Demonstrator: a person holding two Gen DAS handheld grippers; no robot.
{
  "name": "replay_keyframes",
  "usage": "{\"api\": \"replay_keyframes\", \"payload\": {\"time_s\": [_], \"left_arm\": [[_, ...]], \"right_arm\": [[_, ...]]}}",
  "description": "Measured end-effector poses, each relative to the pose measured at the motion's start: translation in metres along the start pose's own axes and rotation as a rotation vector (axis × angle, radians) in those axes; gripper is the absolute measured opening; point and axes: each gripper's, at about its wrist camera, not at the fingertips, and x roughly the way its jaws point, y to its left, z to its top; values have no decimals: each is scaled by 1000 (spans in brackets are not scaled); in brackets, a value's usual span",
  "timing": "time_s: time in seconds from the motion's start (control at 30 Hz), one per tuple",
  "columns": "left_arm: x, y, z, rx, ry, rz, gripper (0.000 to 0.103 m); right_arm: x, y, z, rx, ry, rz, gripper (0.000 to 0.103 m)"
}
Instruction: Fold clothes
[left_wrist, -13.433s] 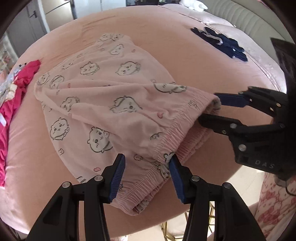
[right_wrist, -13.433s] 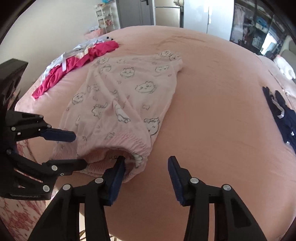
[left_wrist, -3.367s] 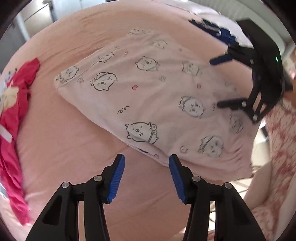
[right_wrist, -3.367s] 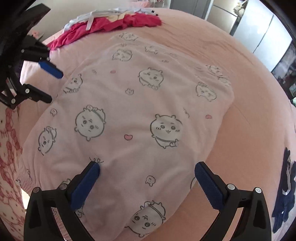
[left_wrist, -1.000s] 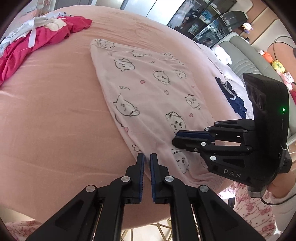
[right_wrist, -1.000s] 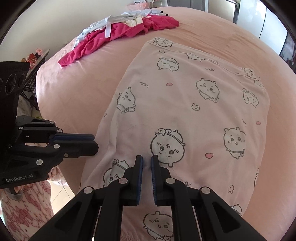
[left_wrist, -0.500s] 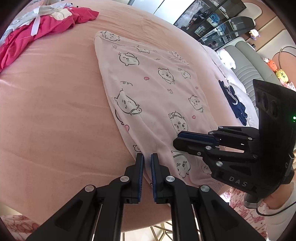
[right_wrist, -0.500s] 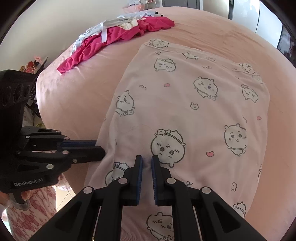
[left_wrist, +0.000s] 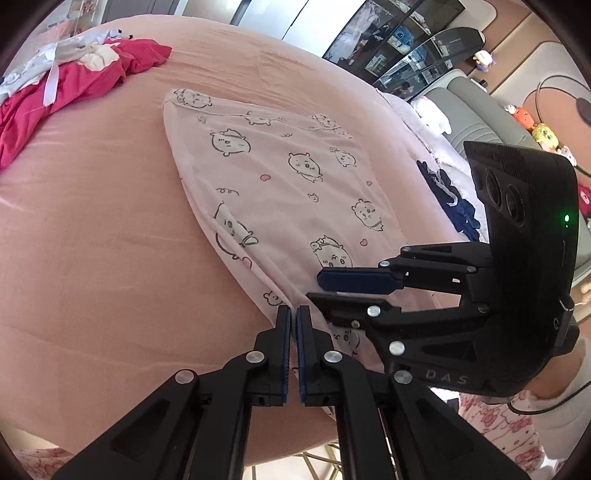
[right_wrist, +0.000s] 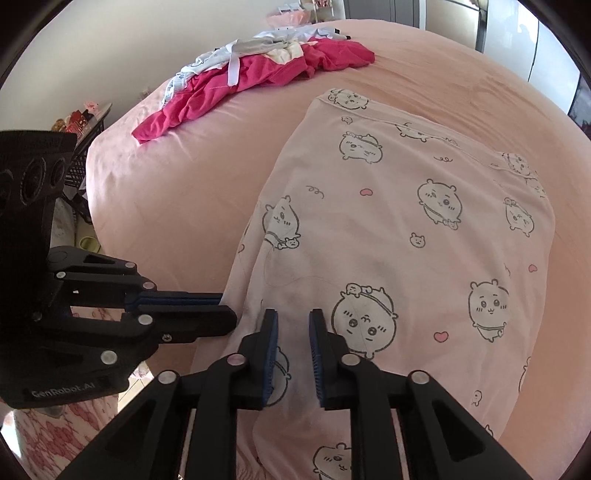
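A pale pink garment (left_wrist: 288, 184) printed with cartoon faces lies flat on the pink bed (left_wrist: 92, 221), folded to a long panel. My left gripper (left_wrist: 291, 314) is shut on the garment's near left edge. From the right wrist view it (right_wrist: 225, 304) reaches in from the left at that same edge of the garment (right_wrist: 406, 221). My right gripper (right_wrist: 293, 325) stands slightly open over the fabric's near end, just right of the left one, with cloth showing in the gap. In the left wrist view it (left_wrist: 325, 288) comes in from the right, jaws a little apart.
A heap of red and white clothes (left_wrist: 74, 81) lies at the bed's far left, also seen as a heap (right_wrist: 258, 70) in the right wrist view. A navy garment (left_wrist: 450, 195) lies far right. The bed's edge (right_wrist: 110, 206) drops off near left. A person's floral sleeve (left_wrist: 498, 417) is low right.
My right gripper has opened a little from shut. The left gripper stays shut at the garment's edge. Both have shifted only slightly along the near end.
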Motion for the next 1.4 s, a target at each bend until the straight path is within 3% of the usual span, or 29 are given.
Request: {"api": "replay_keyframes", "payload": {"time_s": [0.2,0.4,0.47,0.53,0.6,0.67,0.77,0.83,0.87,0.93,1.03,1.1,1.23,1.27,1.3,1.4], "left_arm": [[15,-1,2,10,77,83,4],[19,3,-2,39,126,124,4],[17,4,-3,48,143,140,4],[14,9,-6,54,158,167,3],[9,19,-9,15,158,145,2],[3,18,-8,14,161,148,2],[-23,-2,3,66,50,117,2],[-21,-17,11,142,33,97,2],[-11,-24,14,198,50,122,2],[24,-23,12,265,175,177,2],[27,-9,7,248,213,154,3],[22,-6,3,294,244,237,3],[4,-14,10,265,187,186,2],[1,-23,12,288,153,151,2],[10,-29,9,321,182,155,3],[37,-39,-3,407,277,196,3]], "right_arm": [[7,3,-2,-50,23,-24,25],[10,12,-4,-153,32,-129,24],[12,10,-9,-203,48,-213,24],[8,3,-14,-218,45,-253,30],[5,-7,-16,-187,49,-263,33],[0,-15,-16,-155,44,-272,43],[-17,-21,-12,-78,-51,-153,43],[-9,-14,-6,-82,-42,-131,45],[-1,-11,-7,-103,-22,-141,45],[-4,-19,-10,-95,-14,-162,45],[-9,-31,-15,-78,-5,-192,44],[-12,-39,-19,-66,1,-213,51],[-19,-56,-26,-43,13,-254,53],[-22,-52,-22,-40,-24,-224,53],[-23,-46,-17,-43,-55,-188,53],[-3,-32,-11,-86,-8,-151,54]]}}
